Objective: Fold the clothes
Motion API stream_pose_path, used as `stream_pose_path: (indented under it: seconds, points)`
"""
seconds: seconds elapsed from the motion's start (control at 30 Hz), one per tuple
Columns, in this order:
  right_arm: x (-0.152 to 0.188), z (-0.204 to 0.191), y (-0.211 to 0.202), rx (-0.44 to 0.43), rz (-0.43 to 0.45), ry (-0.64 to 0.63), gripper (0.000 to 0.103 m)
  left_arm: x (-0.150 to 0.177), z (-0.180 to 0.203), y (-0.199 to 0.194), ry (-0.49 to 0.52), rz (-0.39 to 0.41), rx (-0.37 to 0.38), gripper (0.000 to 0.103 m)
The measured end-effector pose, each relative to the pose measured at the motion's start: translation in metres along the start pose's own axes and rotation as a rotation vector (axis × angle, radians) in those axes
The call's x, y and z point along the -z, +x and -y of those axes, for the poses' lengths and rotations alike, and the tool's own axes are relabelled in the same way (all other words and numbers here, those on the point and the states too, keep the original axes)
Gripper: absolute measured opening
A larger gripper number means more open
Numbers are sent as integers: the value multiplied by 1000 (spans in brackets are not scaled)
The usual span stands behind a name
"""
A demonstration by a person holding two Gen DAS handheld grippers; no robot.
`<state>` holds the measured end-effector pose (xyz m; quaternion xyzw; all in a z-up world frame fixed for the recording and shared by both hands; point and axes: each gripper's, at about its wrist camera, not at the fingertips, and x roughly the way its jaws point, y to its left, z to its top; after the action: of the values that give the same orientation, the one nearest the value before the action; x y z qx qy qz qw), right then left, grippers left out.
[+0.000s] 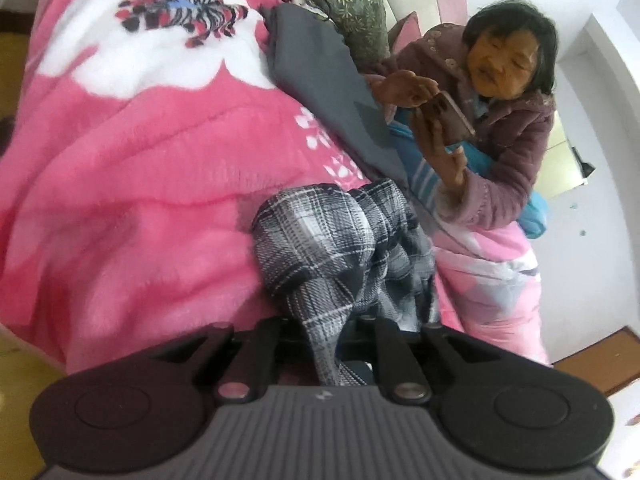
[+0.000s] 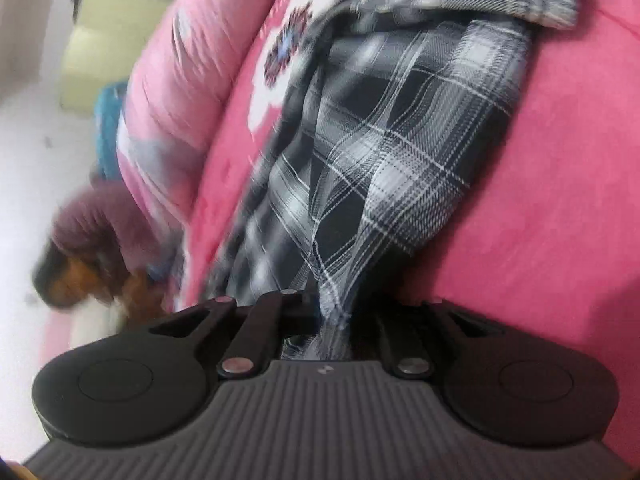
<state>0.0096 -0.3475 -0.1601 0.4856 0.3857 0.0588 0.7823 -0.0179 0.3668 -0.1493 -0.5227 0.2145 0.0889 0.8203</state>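
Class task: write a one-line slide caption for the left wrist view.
Left gripper shut on a bunched plaid garment over a pink floral blanket, while a seated person beside the bed holds a phone.

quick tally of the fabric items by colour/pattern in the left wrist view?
Pink fleece blanket with white flowers: 1
Black-and-white plaid garment, held in both grippers' jaws: 1
Dark grey cloth: 1
Green floral pillow: 1
Light pink patterned quilt: 1
Total: 5

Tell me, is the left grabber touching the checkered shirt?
Touching. The left wrist view shows the plaid shirt running down between the left gripper fingers, pinched there above the pink blanket.
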Motion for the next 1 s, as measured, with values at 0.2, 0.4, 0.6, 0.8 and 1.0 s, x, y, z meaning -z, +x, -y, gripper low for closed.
stream_pose_path:
  seconds: [0.2, 0.4, 0.6, 0.8, 1.0]
  points:
    - [-27, -34, -51, 284, -102, -264, 56, -12, 7, -34, 52, 41, -28, 56]
    - [-49, -138, -76, 278, -93, -598, 57, -25, 39, -8, 253, 33, -159, 74]
    - [-5, -262, 80, -129, -259, -978, 56, -37, 69, 19, 441, 28, -278, 74]
    - [101, -327, 251, -255, -485, -1329, 55, -33, 77, 40, 492, 49, -272, 71]
    - [152, -352, 318, -337, -571, -1498, 55, -24, 81, 41, 580, 83, -273, 44]
